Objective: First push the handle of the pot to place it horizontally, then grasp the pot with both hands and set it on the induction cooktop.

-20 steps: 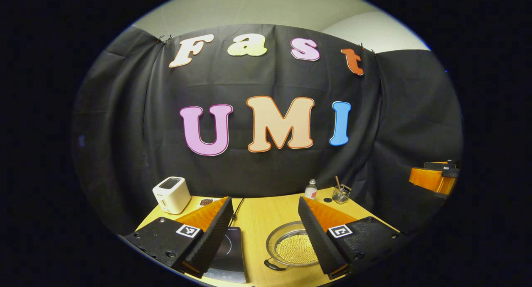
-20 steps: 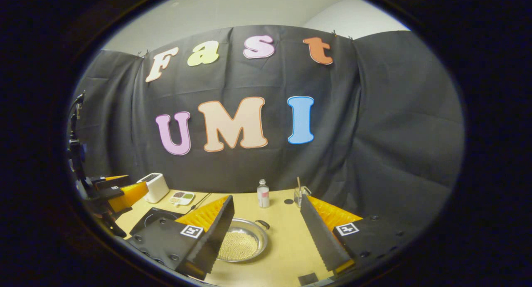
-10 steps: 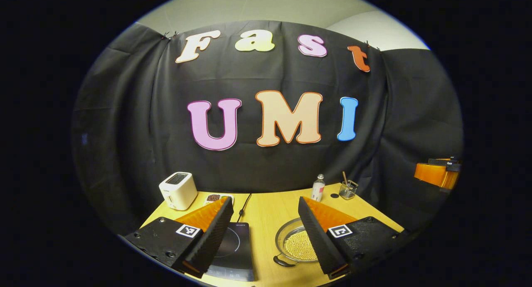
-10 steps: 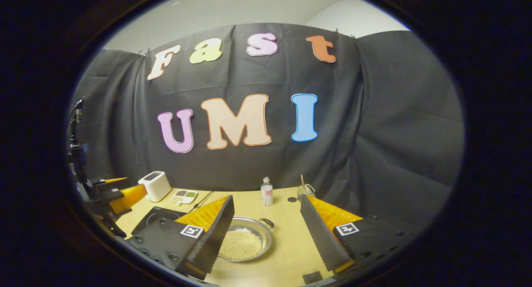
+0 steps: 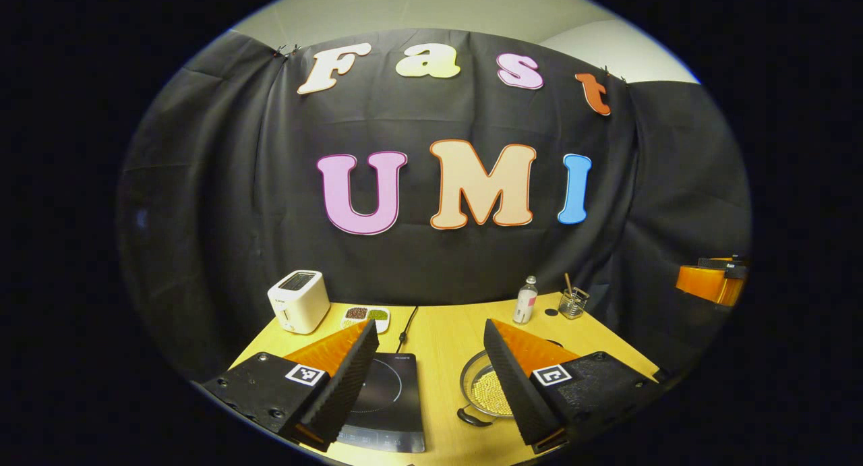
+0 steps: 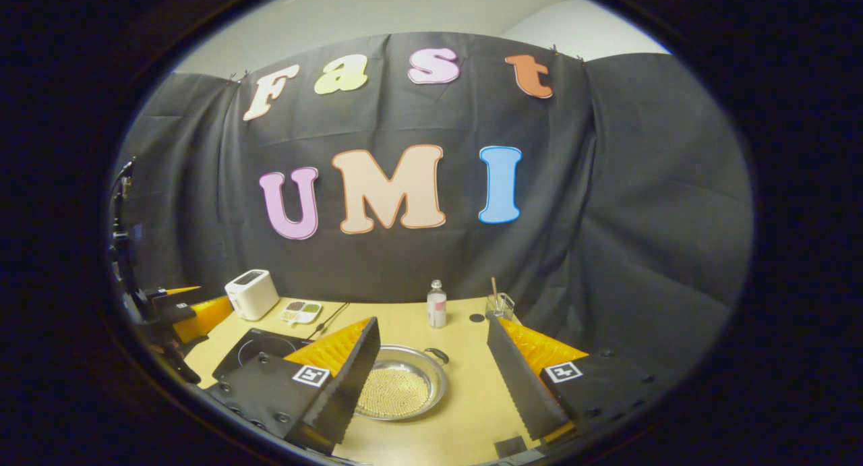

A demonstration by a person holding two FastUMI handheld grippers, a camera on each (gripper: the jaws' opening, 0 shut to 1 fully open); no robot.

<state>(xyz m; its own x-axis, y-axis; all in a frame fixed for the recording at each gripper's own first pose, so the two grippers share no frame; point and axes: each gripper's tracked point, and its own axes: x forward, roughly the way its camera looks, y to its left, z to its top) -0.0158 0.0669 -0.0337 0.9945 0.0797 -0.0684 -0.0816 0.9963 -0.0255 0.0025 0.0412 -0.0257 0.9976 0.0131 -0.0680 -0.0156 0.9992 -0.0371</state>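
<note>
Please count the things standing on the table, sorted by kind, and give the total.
Appliances: 2 (toaster, induction cooktop)
Cookware: 1 (pot)
Dishes: 1 (divided snack dish)
Bottles: 1 (small bottle)
Glass cups: 1 (glass cup holding a stick)
Total: 6

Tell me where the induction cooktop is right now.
The induction cooktop lies flat on the wooden table, left of the pot in the left gripper view, with the white toaster behind it.

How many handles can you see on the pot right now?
2. One handle sticks out at the pot's near-left edge in the left gripper view; the other sits at its far-right rim in the right gripper view, on opposite sides.
</note>
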